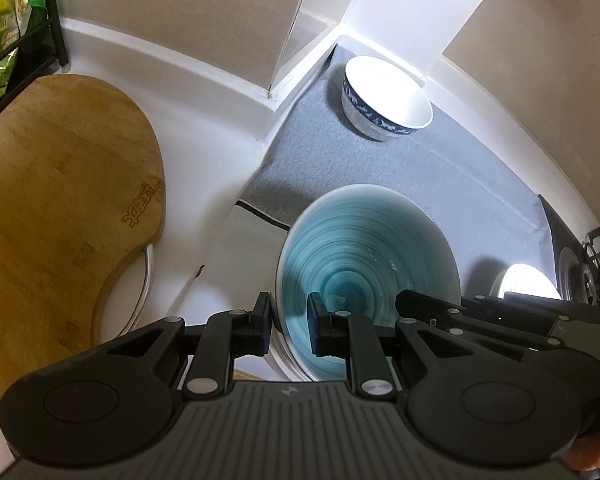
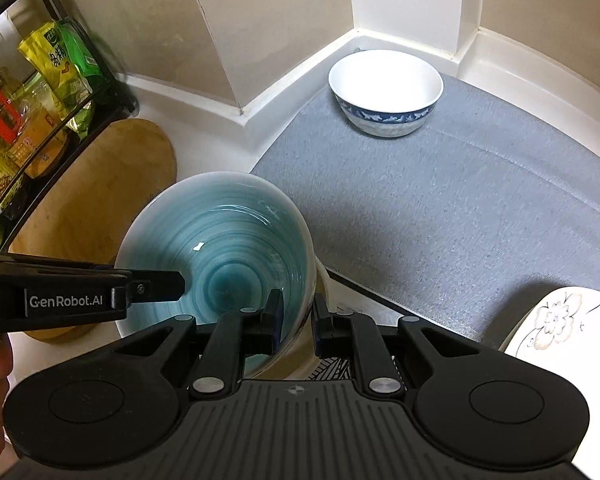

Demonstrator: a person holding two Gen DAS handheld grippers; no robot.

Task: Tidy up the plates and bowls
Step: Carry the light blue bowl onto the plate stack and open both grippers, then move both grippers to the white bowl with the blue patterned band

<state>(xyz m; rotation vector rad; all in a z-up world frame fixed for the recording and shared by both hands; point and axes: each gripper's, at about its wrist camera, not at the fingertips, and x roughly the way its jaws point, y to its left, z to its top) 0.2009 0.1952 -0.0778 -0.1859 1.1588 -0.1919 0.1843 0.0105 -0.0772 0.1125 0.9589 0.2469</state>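
Both claws pinching the same teal bowl [image 2: 220,256] by its rim: left claw [image 1: 290,320] on the left edge, right claw [image 2: 298,316] on the right. Bowl tilted, over the near edge of the grey mat [image 2: 460,208]. Blue-patterned white bowl [image 2: 385,92] sitting far back in the corner. Flowered plate [image 2: 560,324] near right.

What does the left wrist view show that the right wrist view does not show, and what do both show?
Only the left wrist view shows the gas stove burner at the right edge and the white plates stacked under the teal bowl.

Only the right wrist view shows the bottles and jars on the black rack and the flower pattern on the white plate.

Both show the teal bowl gripped at its rim by the left gripper and the right gripper, the blue-and-white bowl on the grey mat, and the wooden cutting board.
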